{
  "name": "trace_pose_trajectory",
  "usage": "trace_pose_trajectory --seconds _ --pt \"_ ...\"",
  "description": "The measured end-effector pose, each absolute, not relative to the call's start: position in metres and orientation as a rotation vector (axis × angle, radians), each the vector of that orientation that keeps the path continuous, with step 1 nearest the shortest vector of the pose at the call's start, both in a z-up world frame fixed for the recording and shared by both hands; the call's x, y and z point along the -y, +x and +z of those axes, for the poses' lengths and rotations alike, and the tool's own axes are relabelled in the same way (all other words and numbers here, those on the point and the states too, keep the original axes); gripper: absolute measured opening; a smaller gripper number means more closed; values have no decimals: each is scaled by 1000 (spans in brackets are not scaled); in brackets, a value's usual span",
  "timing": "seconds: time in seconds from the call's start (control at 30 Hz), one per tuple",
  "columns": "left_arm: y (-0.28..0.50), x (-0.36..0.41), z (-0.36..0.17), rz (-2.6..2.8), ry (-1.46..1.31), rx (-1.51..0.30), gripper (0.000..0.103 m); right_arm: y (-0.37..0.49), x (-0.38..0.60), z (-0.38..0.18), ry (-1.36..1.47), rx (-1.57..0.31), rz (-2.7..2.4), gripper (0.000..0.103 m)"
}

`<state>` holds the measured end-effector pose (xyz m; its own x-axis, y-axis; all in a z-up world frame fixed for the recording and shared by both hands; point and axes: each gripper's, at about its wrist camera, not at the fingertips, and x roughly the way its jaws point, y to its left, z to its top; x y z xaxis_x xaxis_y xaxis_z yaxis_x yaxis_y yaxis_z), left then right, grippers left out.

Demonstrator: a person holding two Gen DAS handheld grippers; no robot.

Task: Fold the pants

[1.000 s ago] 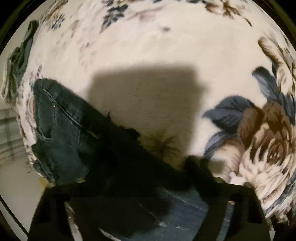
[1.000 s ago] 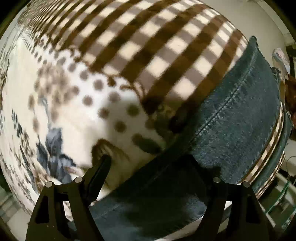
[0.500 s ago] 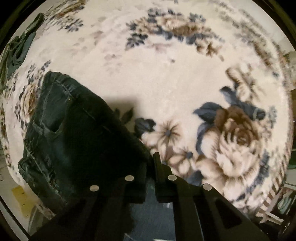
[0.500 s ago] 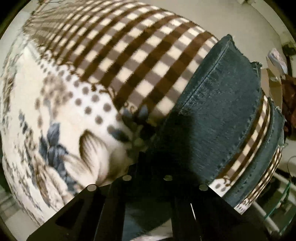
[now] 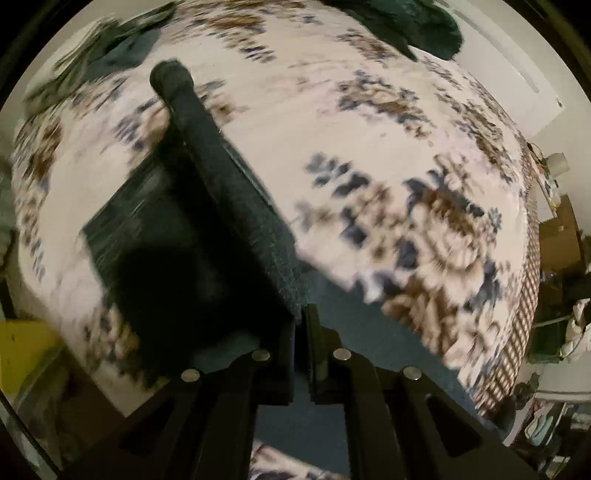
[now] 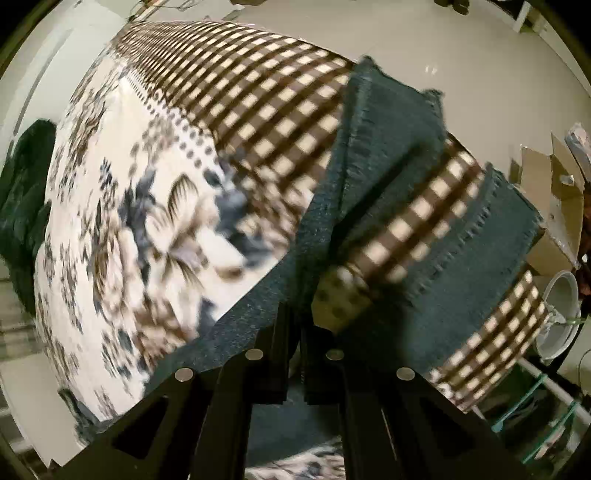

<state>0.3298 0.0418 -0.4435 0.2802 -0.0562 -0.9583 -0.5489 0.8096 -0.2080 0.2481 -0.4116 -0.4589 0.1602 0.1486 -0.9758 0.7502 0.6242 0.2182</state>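
Note:
Dark blue jeans (image 5: 207,229) lie on a floral blanket (image 5: 369,122). My left gripper (image 5: 302,325) is shut on the jeans' edge near the waist end and holds the fabric lifted in a ridge. In the right wrist view my right gripper (image 6: 295,325) is shut on the jeans (image 6: 388,155) near the leg ends; the raised leg stretches up and away, and the other leg's hem (image 6: 491,236) lies over the checked border (image 6: 258,103).
Other dark clothes lie at the blanket's far edge (image 5: 406,26) and at the left in the right wrist view (image 6: 22,192). Cardboard boxes (image 6: 554,199) and a white bucket (image 6: 557,314) stand on the floor beside the bed.
Both grippers closed on the jeans from open a second ago, and both have since lifted, pulling the fabric up off the blanket.

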Motion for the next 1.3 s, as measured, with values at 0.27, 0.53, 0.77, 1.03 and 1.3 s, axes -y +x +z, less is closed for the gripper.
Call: trace_pose_trajectory --seconds 0.27,0.53,0.77,1.03,1.3 --pt "254 -54 -511 467 -617 -1332 4 181 399 -508 773 -1475 -497 5" --pt "245 -52 -528 486 -627 -1317 9 157 416 -547 846 -1539 -472 30" --pt "251 -39 -507 510 -509 -1306 78 141 471 -498 796 -1403 -513 73" --pt "285 -10 -516 491 -368 -1345 83 233 504 -500 610 -1355 -539 94" --pt "292 12 -528 453 -248 -1400 83 275 511 -527 438 -1424 -598 38"
